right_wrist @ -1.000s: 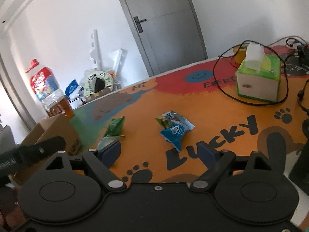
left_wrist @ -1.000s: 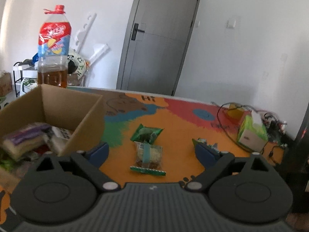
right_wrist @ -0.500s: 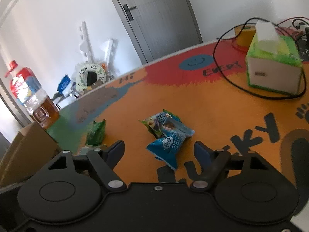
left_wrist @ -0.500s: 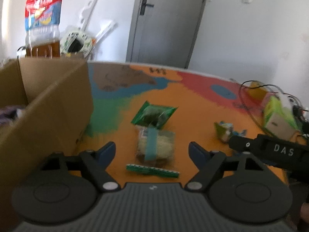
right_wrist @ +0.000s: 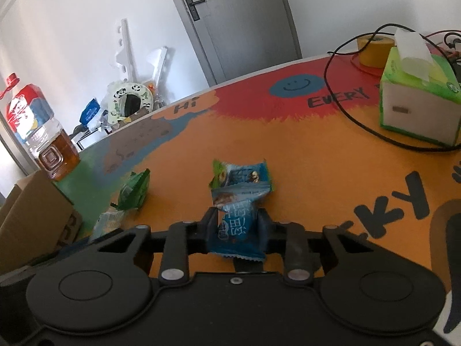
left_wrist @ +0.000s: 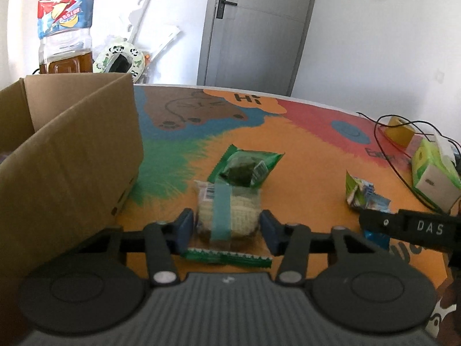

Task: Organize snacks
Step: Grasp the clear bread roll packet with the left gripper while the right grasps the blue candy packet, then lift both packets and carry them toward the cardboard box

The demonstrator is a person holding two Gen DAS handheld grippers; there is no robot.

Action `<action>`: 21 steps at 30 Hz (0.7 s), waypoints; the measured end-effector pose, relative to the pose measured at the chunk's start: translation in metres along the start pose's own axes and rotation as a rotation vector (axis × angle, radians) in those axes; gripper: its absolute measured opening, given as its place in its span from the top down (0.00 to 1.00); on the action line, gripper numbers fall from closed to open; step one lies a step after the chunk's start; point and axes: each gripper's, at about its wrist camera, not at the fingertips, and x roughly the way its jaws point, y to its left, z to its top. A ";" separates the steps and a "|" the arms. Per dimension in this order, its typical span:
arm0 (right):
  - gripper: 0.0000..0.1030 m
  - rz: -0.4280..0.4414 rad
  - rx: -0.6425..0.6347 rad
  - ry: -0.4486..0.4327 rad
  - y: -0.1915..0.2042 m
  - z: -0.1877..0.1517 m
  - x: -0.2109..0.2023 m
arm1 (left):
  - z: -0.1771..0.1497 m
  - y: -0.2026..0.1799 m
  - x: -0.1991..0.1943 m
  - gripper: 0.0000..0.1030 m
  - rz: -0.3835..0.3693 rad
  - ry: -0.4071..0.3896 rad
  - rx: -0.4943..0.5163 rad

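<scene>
Left hand-held gripper (left_wrist: 227, 227) has just been closing — pads now squeeze the clear-wrapped pale cracker packet (left_wrist: 227, 213) on the colourful counter (left_wrist: 302, 150). Right hand-held gripper (right_wrist: 236, 227) has likewise just closed, clamping the crinkled blue snack packet (right_wrist: 236, 227).

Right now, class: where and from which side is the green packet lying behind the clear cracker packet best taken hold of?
Grip the green packet across its plump middle, its long sides between the claw's fingers. Come from above and the far side: it lies flat, its flat sealed ends give little hold, and its near end touches the cracker packet, already between the left claw fingers.

bottle (left_wrist: 65, 23): cap cut off | cardboard box (left_wrist: 66, 155): inside hidden, left cropped
</scene>
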 end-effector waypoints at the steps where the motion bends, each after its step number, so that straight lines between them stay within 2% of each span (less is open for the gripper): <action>1: 0.73 0.003 -0.002 0.001 0.000 -0.002 -0.003 | 0.000 0.001 -0.001 0.55 -0.011 0.002 -0.003; 9: 0.75 0.034 0.012 -0.021 0.006 -0.016 -0.024 | -0.009 0.000 -0.022 0.55 -0.076 -0.008 -0.014; 21: 0.76 0.086 -0.041 -0.094 0.037 -0.021 -0.067 | 0.000 0.005 -0.084 0.55 -0.098 -0.121 -0.022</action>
